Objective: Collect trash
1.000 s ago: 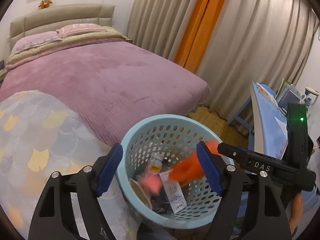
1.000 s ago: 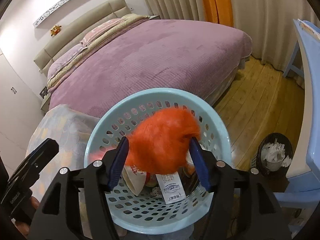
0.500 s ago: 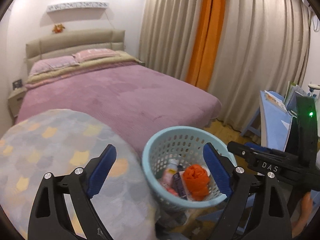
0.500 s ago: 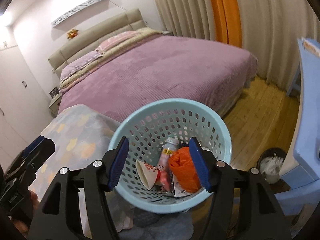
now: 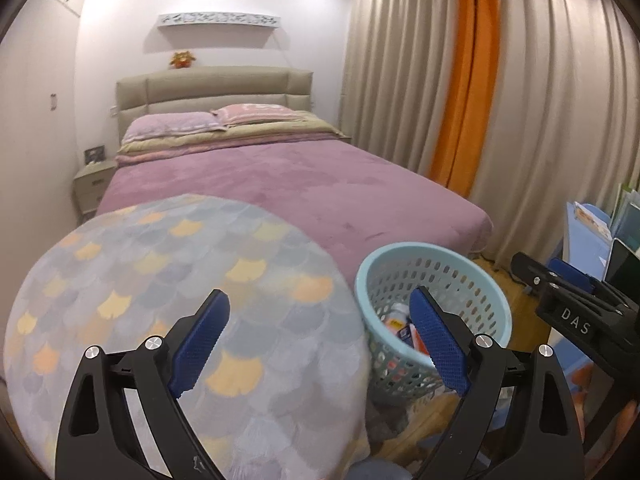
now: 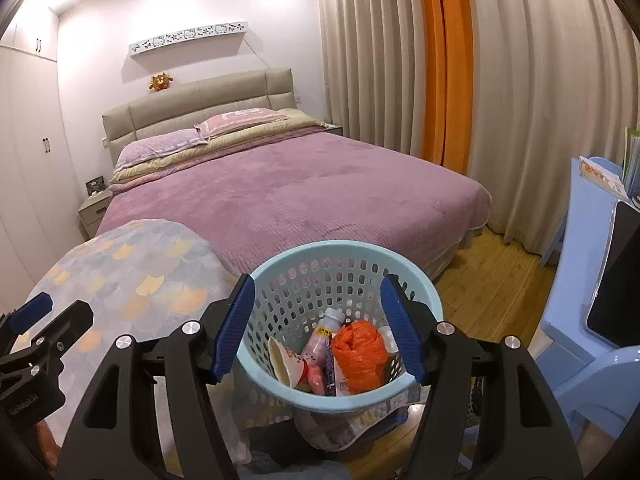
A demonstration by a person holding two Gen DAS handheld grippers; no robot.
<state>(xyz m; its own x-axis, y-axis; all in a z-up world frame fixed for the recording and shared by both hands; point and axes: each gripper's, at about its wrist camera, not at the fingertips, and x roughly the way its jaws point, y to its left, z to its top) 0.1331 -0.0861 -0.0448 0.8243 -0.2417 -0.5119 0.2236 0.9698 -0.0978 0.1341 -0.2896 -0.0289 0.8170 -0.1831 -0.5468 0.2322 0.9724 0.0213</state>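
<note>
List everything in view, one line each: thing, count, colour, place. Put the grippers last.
basket: 1, light blue, beside the round table, before the bed
orange bag: 1, orange, in the basket
bottle: 1, pink with white cap, in the basket
paper cup: 1, white, in the basket, on its side
table: 1, grey cover with yellow scales, left of the basket
bed: 1, purple cover, behind the basket
pillows: 2, lilac and pink, at the headboard
curtains: beige with an orange strip, far wall
nightstand: 1, pale, left of the bed
plush toy: 1, orange, on the headboard
desk: 1, blue, right edge
left gripper: jaws open, empty, over the table edge
right gripper: jaws open, empty, above the basket
</note>
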